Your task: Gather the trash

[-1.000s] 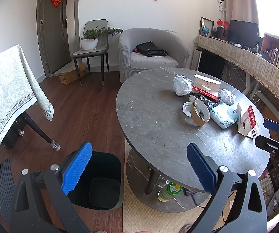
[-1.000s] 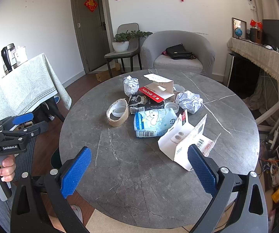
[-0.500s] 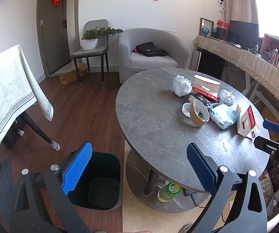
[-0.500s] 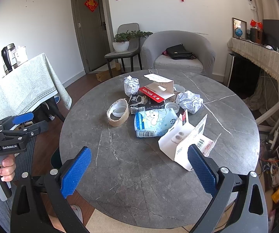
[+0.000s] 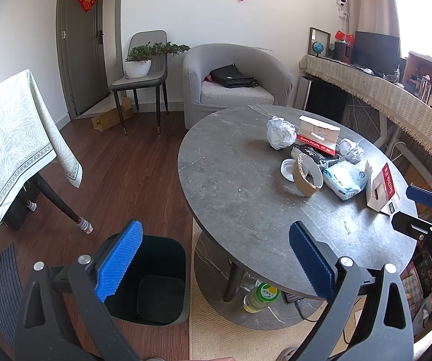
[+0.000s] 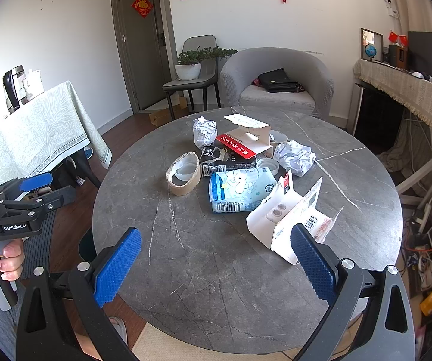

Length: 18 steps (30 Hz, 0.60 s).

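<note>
The red strip along the open white cardboard box (image 6: pixel 247 138) on the round grey marble table (image 6: pixel 216 270) reads "SanDisk" in white letters, legible in both wrist views. The black frame of the left gripper (image 6: pixel 39 191), seen at the left edge of the right wrist view, carries "GenRoboLAI" in white. The pale blue plastic tissue pack (image 6: pixel 241 188) and the opened white carton (image 6: pixel 288 225) beside it bear barcodes, their digits too small to read.

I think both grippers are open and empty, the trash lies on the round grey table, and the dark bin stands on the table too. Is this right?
Not quite: the dark bin stands on the wooden floor beside the round grey table, as the left wrist view shows. The rest holds: the left gripper and right gripper are open and empty, and the trash lies on the table.
</note>
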{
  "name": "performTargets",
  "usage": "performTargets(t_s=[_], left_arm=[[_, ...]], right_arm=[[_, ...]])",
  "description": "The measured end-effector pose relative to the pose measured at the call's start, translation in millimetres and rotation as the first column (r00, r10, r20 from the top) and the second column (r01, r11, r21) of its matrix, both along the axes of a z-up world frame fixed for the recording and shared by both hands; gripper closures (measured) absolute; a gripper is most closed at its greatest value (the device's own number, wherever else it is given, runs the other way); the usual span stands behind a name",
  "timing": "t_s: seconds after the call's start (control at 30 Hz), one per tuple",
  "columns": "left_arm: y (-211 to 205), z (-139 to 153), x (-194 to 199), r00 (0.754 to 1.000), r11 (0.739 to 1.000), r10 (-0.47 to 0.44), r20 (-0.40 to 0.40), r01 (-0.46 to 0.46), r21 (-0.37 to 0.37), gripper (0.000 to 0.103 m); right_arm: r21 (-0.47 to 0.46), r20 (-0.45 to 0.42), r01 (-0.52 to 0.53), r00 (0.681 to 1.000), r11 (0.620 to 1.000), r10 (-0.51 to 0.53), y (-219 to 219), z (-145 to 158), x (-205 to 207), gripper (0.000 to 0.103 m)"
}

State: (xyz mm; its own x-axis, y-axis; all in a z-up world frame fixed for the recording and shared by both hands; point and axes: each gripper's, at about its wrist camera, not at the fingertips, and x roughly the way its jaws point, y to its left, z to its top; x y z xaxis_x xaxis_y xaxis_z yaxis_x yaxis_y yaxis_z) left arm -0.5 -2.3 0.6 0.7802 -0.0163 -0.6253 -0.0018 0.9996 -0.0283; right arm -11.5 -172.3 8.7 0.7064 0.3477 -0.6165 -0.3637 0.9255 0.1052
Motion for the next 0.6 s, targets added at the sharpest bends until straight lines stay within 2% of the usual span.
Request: performTargets(t_s=[0.6], left_arm=[[-2.7, 0.3, -1.1, 1.0, 1.0, -0.003, -0.001, 0.003, 0.0, 0.003]], right_arm=[[-0.003, 0.0, 0.0, 1.0, 1.0, 0.0, 0.8, -0.3, 0.0, 0.003]])
